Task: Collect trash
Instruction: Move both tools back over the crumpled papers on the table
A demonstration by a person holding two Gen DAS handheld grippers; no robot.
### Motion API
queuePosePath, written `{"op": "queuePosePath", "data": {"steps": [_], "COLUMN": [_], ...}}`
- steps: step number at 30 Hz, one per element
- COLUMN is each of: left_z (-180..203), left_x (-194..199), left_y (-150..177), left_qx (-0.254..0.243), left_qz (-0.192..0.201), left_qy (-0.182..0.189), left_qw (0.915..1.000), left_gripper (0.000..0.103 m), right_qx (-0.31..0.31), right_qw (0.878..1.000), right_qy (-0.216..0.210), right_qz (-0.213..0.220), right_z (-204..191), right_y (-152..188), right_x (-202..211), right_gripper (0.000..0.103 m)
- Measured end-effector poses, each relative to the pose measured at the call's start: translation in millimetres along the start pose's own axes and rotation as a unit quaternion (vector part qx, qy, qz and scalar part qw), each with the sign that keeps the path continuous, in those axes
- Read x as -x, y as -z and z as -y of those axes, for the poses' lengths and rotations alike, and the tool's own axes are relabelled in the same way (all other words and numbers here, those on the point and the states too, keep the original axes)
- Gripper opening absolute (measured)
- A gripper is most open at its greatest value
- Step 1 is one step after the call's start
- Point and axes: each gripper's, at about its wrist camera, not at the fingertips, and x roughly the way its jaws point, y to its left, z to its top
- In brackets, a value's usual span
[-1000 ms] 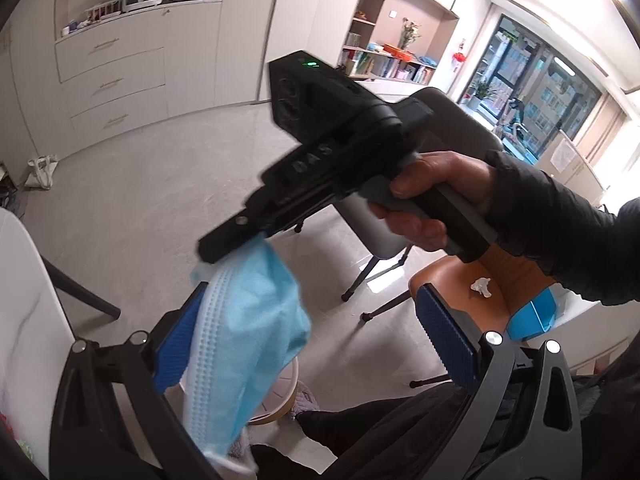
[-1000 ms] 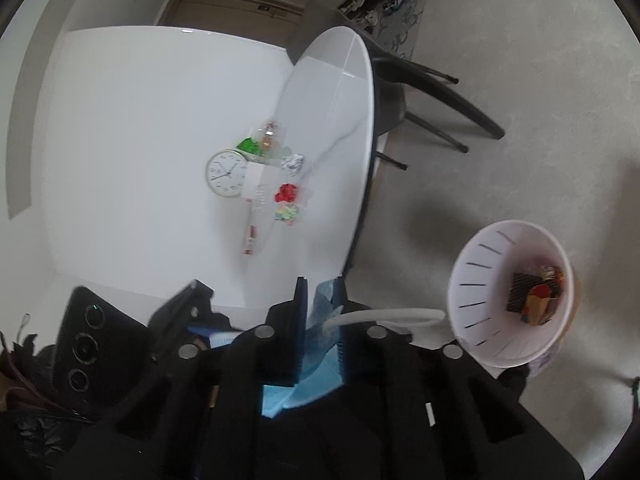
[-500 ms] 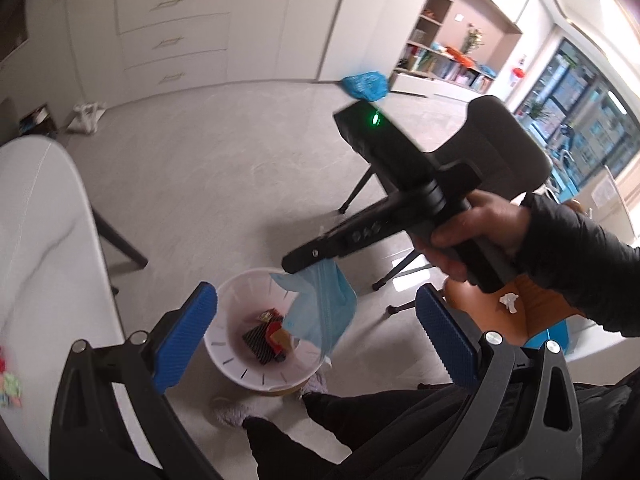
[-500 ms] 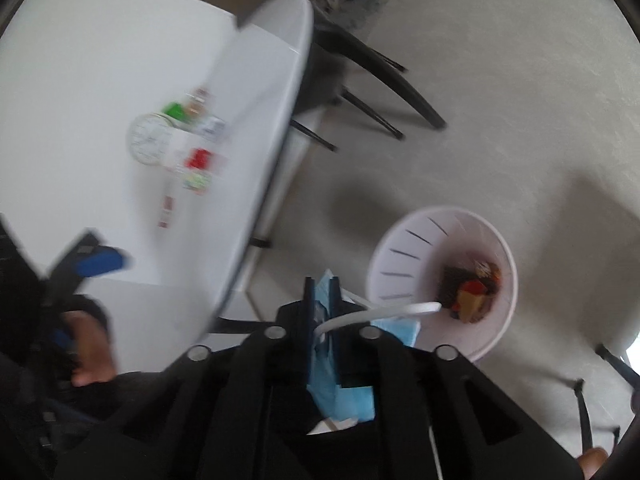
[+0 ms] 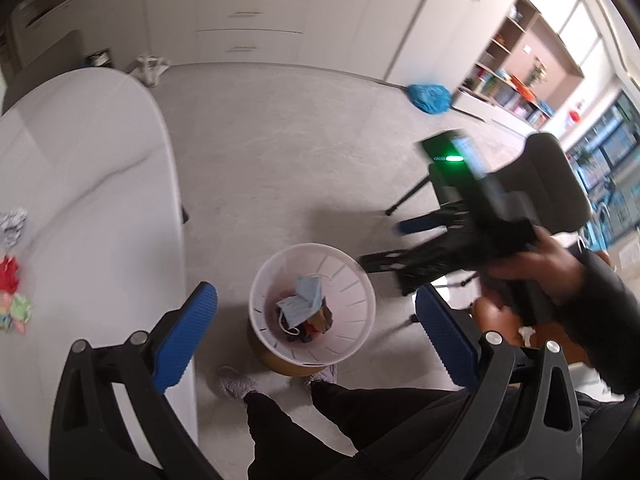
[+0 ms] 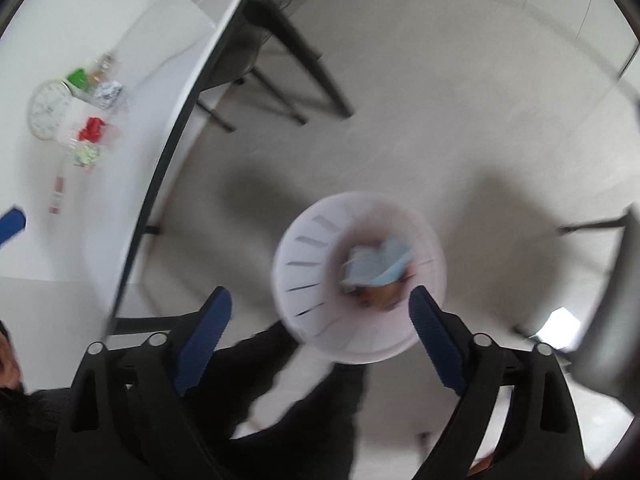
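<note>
Left wrist view: left gripper (image 5: 316, 330) spread wide, empty, above the bin.
Table (image 5: 100, 184): white; crumpled scraps (image 5: 10, 276) at its left edge.
Face mask (image 5: 302, 304): pale blue, folded, lying atop the rubbish in the white slatted bin (image 5: 360, 308) on the floor.
Right gripper (image 6: 320, 334): jaws opening, nothing between them.
Change: a second ago the mask hung pinched in the right gripper.

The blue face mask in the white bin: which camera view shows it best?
The left wrist view shows the blue face mask best: it is sharp there, lying on the other trash inside the white bin. The right wrist view shows the same mask only as a blurred pale blue patch in the bin.
</note>
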Motion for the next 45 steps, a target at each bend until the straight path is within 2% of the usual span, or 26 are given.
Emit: {"op": "queuePosePath", "data": {"steps": [3, 5, 10, 15, 22, 26, 30, 33, 38, 43, 45], "left_z": [-13, -23, -47, -68, -100, -123, -152, -184, -229, -277, -296], "left_x": [7, 14, 32, 48, 60, 67, 70, 72, 76, 81, 83], "left_y": [-1, -2, -3, -2, 7, 18, 31, 43, 66, 92, 99], "left_qx": [0.016, 0.028, 0.053, 0.07, 0.101, 0.133, 0.184, 0.23, 0.262, 0.255, 0.254], "left_qz": [0.009, 0.017, 0.038, 0.055, 0.068, 0.077, 0.082, 0.086, 0.092, 0.093, 0.088], "left_qy": [-0.014, -0.024, -0.045, -0.057, -0.075, -0.093, -0.113, -0.129, -0.161, -0.188, -0.186], "left_qw": [0.9997, 0.9992, 0.9969, 0.9944, 0.9897, 0.9839, 0.973, 0.9608, 0.9471, 0.9439, 0.9452], "left_gripper": [0.095, 0.095, 0.095, 0.095, 0.095, 0.095, 0.095, 0.095, 0.095, 0.095, 0.095], "right_qx": [0.022, 0.028, 0.032, 0.062, 0.083, 0.092, 0.11, 0.12, 0.141, 0.182, 0.205], "right_qw": [0.998, 0.995, 0.991, 0.987, 0.985, 0.984, 0.983, 0.983, 0.982, 0.976, 0.972], "right_qy": [0.044, 0.058, 0.055, 0.056, 0.043, 0.028, 0.016, 0.008, -0.013, -0.042, -0.051], "right_qz": [0.048, 0.077, 0.115, 0.137, 0.146, 0.151, 0.146, 0.139, 0.127, 0.11, 0.102], "right_z": [-22, -37, -59, -90, -123, -141, -164, -181, -214, -254, -272], "right_y": [0, -1, -11, -26, -44, -54, -68, -77, -96, -119, -127], "right_x": [42, 67, 101, 111, 108, 104, 93, 83, 64, 34, 19], "right_gripper": [0.1, 0.1, 0.101, 0.101, 0.101, 0.101, 0.101, 0.101, 0.101, 0.101, 0.101]}}
